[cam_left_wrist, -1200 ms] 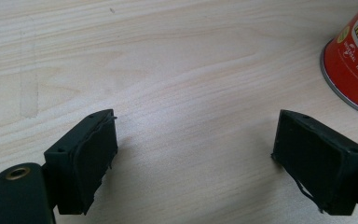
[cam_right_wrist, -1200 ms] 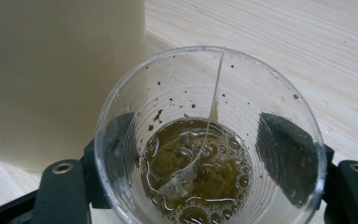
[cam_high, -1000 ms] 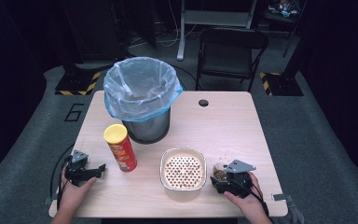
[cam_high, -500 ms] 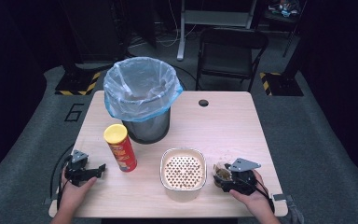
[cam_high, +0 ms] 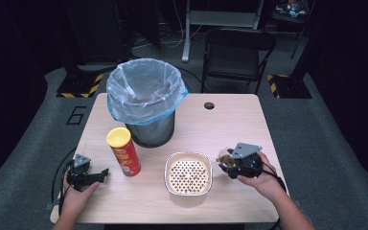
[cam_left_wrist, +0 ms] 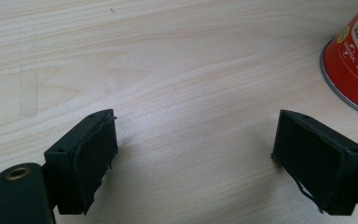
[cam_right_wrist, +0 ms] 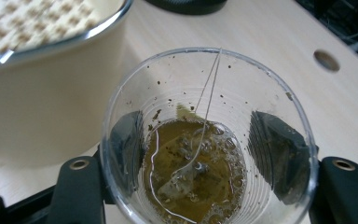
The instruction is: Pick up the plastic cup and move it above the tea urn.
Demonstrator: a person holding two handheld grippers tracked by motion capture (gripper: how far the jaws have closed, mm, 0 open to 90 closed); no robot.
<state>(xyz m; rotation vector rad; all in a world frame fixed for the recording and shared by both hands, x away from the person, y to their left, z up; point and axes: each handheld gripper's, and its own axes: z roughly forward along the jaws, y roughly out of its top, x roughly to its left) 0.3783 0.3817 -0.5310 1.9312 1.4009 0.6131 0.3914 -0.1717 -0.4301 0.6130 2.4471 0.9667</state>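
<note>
Cup (cam_right_wrist: 209, 140) lifted since prev, clamped btwn R gripper (cam_right_wrist: 209, 154) jaws; L gripper (cam_left_wrist: 205, 163) jaws apart.

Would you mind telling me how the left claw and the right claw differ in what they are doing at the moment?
The left claw is open with bare table between its jaws; the right claw is closed around a clear plastic cup holding brown liquid and a tea bag. The left claw sits beside the red chip can, the right claw beside the cream strainer bowl. Both are hand-held, low over the wooden table, near its front edge.
</note>
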